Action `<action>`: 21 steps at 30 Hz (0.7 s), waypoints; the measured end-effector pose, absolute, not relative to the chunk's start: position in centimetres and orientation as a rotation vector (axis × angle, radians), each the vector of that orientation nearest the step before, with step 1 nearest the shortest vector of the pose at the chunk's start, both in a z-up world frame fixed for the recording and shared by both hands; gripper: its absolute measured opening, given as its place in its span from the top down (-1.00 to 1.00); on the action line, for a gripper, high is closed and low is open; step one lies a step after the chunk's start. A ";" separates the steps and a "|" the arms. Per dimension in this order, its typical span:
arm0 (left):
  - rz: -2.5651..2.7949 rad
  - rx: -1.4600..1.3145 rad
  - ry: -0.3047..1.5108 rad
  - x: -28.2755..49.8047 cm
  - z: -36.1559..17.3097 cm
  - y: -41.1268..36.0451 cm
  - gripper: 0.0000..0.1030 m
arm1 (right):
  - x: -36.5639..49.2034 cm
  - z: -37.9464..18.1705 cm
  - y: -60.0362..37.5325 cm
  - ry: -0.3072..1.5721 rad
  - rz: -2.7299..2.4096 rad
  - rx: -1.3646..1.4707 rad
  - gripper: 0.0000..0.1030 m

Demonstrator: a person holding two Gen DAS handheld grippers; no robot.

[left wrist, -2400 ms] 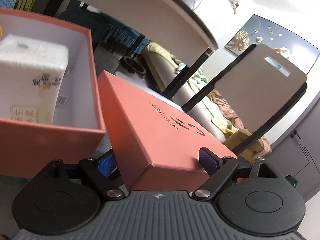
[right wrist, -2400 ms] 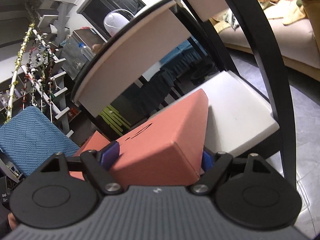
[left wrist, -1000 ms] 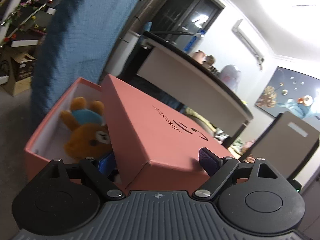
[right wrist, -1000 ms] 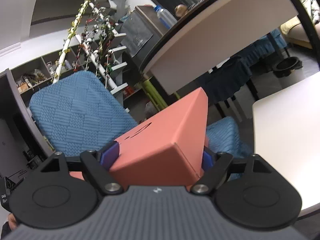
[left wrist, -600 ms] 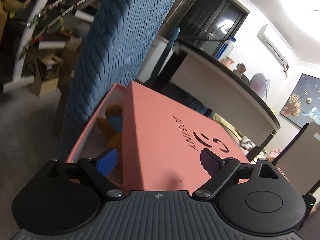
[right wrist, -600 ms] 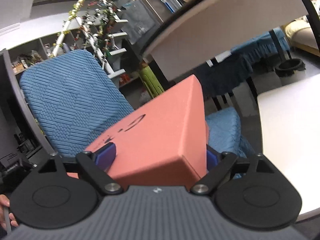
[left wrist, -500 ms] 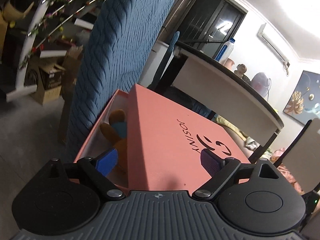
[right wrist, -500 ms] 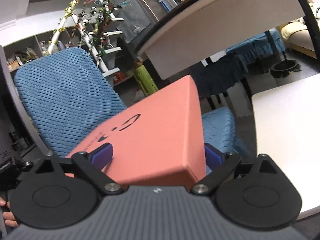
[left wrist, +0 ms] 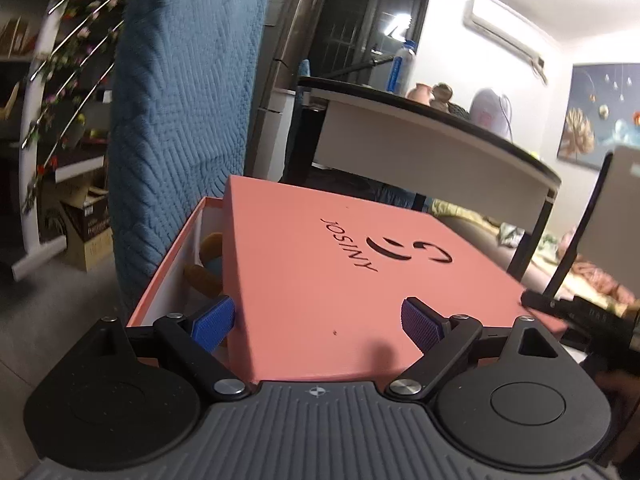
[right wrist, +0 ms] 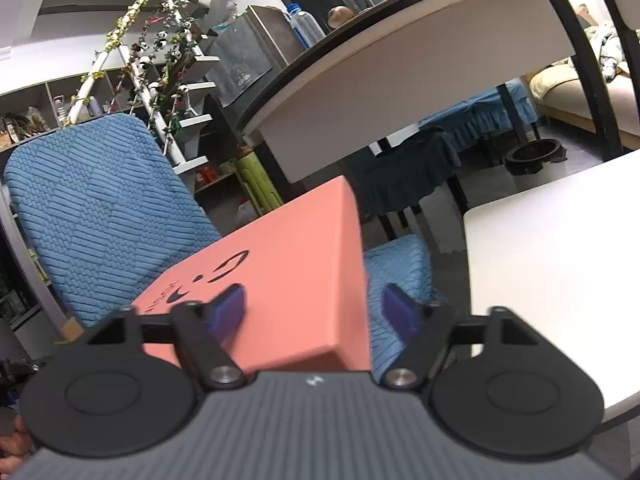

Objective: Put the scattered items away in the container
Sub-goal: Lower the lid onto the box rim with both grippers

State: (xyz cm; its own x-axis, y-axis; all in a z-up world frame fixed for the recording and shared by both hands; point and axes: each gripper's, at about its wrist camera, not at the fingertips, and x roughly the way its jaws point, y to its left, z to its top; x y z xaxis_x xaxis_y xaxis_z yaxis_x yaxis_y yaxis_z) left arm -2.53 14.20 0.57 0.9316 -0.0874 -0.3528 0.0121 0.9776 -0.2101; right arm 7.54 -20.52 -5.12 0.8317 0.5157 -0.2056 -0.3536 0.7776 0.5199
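Left tongs [left wrist: 316,318]: spread wide, blue pads on either side of the near end of the salmon-pink lid [left wrist: 340,276]. Left pad [left wrist: 212,320] just beside the lid's left wall; right pad [left wrist: 422,326] over the lid's top face. Contact not confirmed on either pad, so grip state cannot be told (fisheye angle hides the pad faces).

Lid position: on top of the matching pink box [left wrist: 168,276], shifted to the right, leaving a gap along the box's left side. Plush bear [left wrist: 208,264] partly visible through that gap, inside the box. Lid tilted, not seated flush. Long axis running away from the left tongs, far end toward the dark-edged bench [left wrist: 420,136]; printed logo [left wrist: 376,252] reading sideways, letters running front to back.

Right tongs [right wrist: 316,312]: spread wide. Left pad [right wrist: 228,310] over the lid's [right wrist: 280,280] top face, right pad [right wrist: 400,316] clear of the lid's right wall with blue fabric showing in between. No hold on the lid apparent.

From the right wrist view, near corner of the lid directly below the tongs, far corner pointing up and away. Blue-covered chair [right wrist: 100,216] behind and below the lid; white tabletop [right wrist: 560,260] to the right, apart from it.
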 end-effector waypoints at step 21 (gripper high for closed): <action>0.147 -0.267 0.340 0.1 0.8 16.3 -0.85 | 8.6 -5.4 -16.5 0.344 0.510 0.451 -0.35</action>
State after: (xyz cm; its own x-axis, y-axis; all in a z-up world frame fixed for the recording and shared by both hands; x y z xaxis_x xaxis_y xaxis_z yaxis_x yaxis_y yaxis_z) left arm 0.07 16.27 0.80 0.9325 0.0971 -0.3479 -0.1865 0.9543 -0.2334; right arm 8.58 -16.55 -5.41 0.8196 0.5361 -0.2022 -0.3882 0.7792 0.4921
